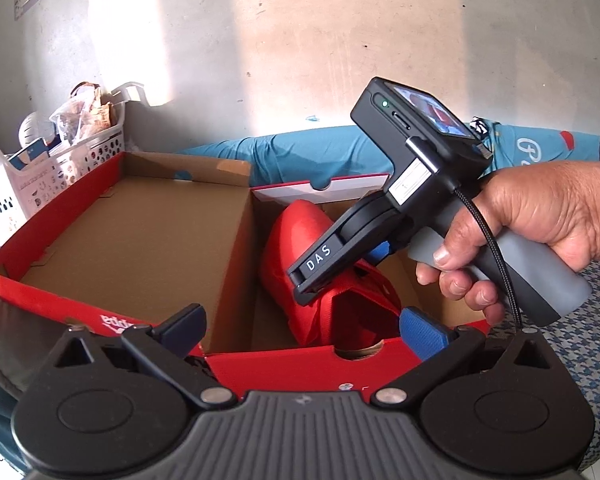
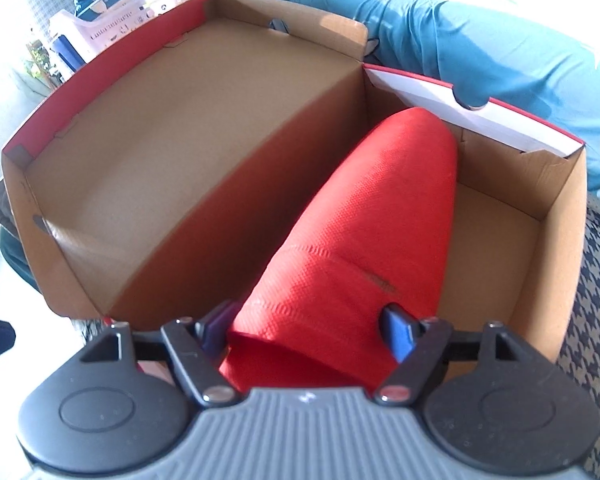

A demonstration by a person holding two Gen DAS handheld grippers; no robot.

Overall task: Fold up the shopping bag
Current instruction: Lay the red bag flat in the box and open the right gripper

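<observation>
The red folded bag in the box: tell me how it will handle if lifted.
The red bag looks like thin woven fabric, so probably light and floppy. Its loose strap may dangle. The textured weave suggests the right claw would not slip easily.

Red bag's near end hidden behind right gripper, basket contents indistinct

Houndstooth-pattern surface at right edge of frame carries open red box, centre; teal cloth lies behind box, upper right; white basket upper left.
</observation>
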